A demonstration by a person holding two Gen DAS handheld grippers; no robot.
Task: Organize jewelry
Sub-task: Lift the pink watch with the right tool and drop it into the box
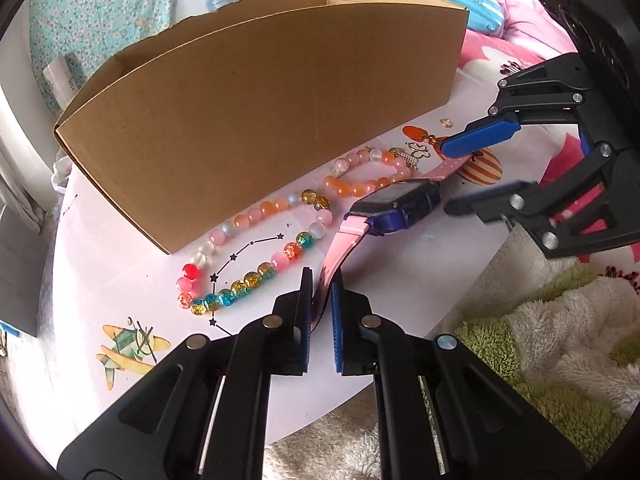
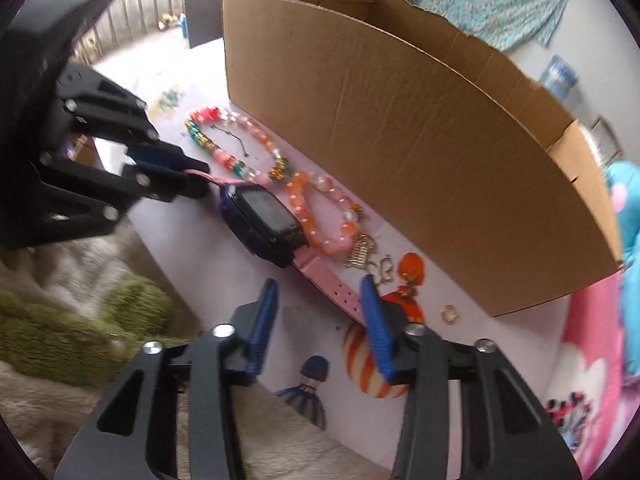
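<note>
Left gripper (image 1: 321, 280): fingers narrow, blue pads pinching one pink strap end of the watch, near the table's front edge.
Right gripper (image 2: 318, 292): fingers wide apart, straddling the watch's other strap end; in the right wrist view the perforated strap runs toward the right-hand pad, contact not clear.
Watch (image 1: 396, 206): dark blue case, dark screen facing up, pink straps; lies lengthwise along the front edge of the table, between the two grippers.
Orange bracelet (image 1: 362, 174): loop of orange, pink and clear beads, just behind the watch case, touching or nearly touching it; a gold charm hangs at its end.
Mixed bead bracelet (image 1: 256, 256): larger loop of pink, orange, clear, red, teal and gold beads, between the watch strap and the cardboard box, its far side close against the box wall.
Gold charms (image 2: 362, 254): small cluster beside the orange bracelet, at the foot of the box.
Gold ring (image 2: 449, 313): alone on the table, near the box's corner.
Cardboard box (image 1: 256, 112): open-topped, brown, standing along the back of the table; inside hidden.
Table (image 1: 120, 256): pale pink top with printed aeroplane, star and balloon pictures.
Blanket (image 1: 540, 340): fluffy green and cream, below the table's front edge.
</note>
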